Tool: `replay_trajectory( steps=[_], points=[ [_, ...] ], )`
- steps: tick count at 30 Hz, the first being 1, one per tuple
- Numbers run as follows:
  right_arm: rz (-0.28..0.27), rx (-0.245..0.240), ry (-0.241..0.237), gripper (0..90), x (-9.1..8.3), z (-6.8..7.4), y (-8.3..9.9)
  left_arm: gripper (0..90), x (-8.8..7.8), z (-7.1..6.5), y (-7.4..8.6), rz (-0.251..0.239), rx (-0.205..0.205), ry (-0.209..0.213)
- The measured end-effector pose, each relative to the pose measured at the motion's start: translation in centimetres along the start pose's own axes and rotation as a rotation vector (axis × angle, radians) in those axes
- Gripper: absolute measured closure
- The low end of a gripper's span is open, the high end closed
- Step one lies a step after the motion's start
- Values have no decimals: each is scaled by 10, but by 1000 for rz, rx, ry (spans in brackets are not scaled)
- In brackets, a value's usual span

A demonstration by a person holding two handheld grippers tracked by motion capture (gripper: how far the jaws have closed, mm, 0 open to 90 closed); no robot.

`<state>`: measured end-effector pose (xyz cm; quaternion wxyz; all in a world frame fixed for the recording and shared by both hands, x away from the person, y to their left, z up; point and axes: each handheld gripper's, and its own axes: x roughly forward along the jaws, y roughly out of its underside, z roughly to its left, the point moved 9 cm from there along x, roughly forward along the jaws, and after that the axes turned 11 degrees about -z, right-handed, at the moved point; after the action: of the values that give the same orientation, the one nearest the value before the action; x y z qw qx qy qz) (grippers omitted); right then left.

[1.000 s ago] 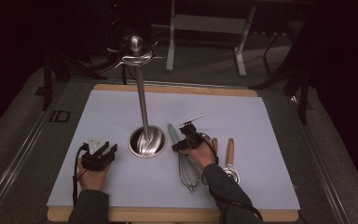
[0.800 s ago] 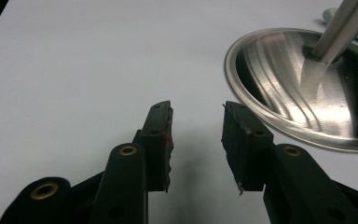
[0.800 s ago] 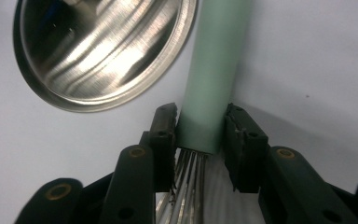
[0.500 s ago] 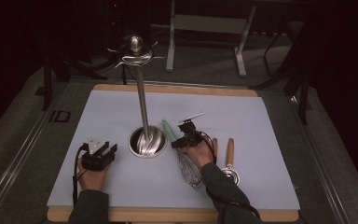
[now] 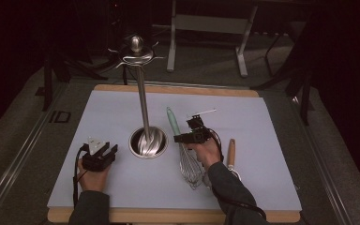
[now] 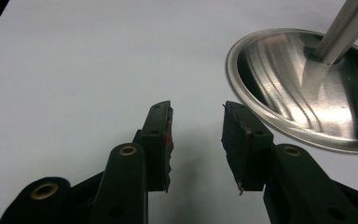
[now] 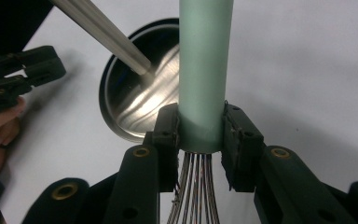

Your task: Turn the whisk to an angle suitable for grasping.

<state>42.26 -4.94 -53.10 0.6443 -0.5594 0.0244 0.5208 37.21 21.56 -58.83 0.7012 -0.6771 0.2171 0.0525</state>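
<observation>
A whisk with a mint-green handle point(image 5: 172, 121) and wire head point(image 5: 191, 166) is right of the steel stand. My right gripper point(image 5: 192, 133) has just been closing and is shut on the lower end of that handle point(image 7: 200, 70), where the wires point(image 7: 195, 186) begin, one pad on each side. The right gripper point(image 7: 200, 135) points toward the stand's round base point(image 7: 140, 102). My left gripper point(image 5: 101, 154) rests on the mat left of the base point(image 5: 146, 143). The left gripper point(image 6: 196, 123) is open with nothing between its pads, and the base's rim point(image 6: 307, 88) is just to its right.
The stand's thin pole point(image 5: 142, 98) rises from the base to a hooked top with a ball point(image 5: 136, 51). A wooden-handled utensil point(image 5: 231, 153) lies on the pale mat point(image 5: 262, 117) right of the whisk. In the right gripper view, the left hand and gripper point(image 7: 18, 74) show at the left.
The right gripper has closed on the whisk's handle and risen a little, tipping the handle end up off the mat. The left gripper has stayed put.
</observation>
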Motion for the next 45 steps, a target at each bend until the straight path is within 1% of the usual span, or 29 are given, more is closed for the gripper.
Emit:
replay_trajectory(
  steps=[2, 3, 4, 5, 7, 14, 15, 17, 20, 23, 24, 25, 29, 37, 43, 45],
  points=[
    [-14, -9, -15, 691, -2, 3, -2, 628, 0, 0, 0, 0, 0, 0],
    [-24, -27, -34, 691, -3, 6, -3, 627, 0, 0, 0, 0, 1, 0],
    [-24, -27, -34, 691, -3, 6, -3, 627, 0, 0, 0, 0, 1, 0],
    [-36, -59, -37, 691, -5, 9, -5, 627, 0, 0, 0, 0, 1, -1],
    [-49, -78, -45, 691, -7, 13, -6, 627, 0, 0, 0, 0, 1, -1],
    [-85, -93, -60, 691, -14, 20, -12, 627, 0, 0, 0, -1, 1, -1],
    [-84, -102, -78, 691, -15, 24, -12, 627, 0, 0, 0, -1, 0, -1],
    [-84, -120, -79, 692, -17, 26, -12, 627, 0, 1, 0, -1, -2, -3],
    [-90, -125, -89, 692, -18, 29, -12, 626, 0, 1, 0, -3, -6, -4],
    [-108, -139, -103, 692, -21, 33, -13, 626, 0, 1, 0, -2, -7, -5],
    [-108, -139, -103, 692, -21, 33, -13, 626, 0, 1, 0, -2, -7, -5],
    [-112, -149, -107, 691, -22, 36, -14, 627, 0, 1, 0, -2, -8, -4],
    [-123, -152, -112, 691, -25, 38, -16, 628, 0, 1, 0, -1, -10, -4],
    [-159, -196, -112, 691, -36, 42, -27, 628, 0, 1, 0, -2, -12, -4],
    [-187, -210, -121, 691, -44, 45, -32, 627, 0, 2, 0, 0, -13, -6],
    [-197, -208, -126, 691, -47, 47, -33, 628, 0, 2, 0, 0, -13, -5]
  ],
)
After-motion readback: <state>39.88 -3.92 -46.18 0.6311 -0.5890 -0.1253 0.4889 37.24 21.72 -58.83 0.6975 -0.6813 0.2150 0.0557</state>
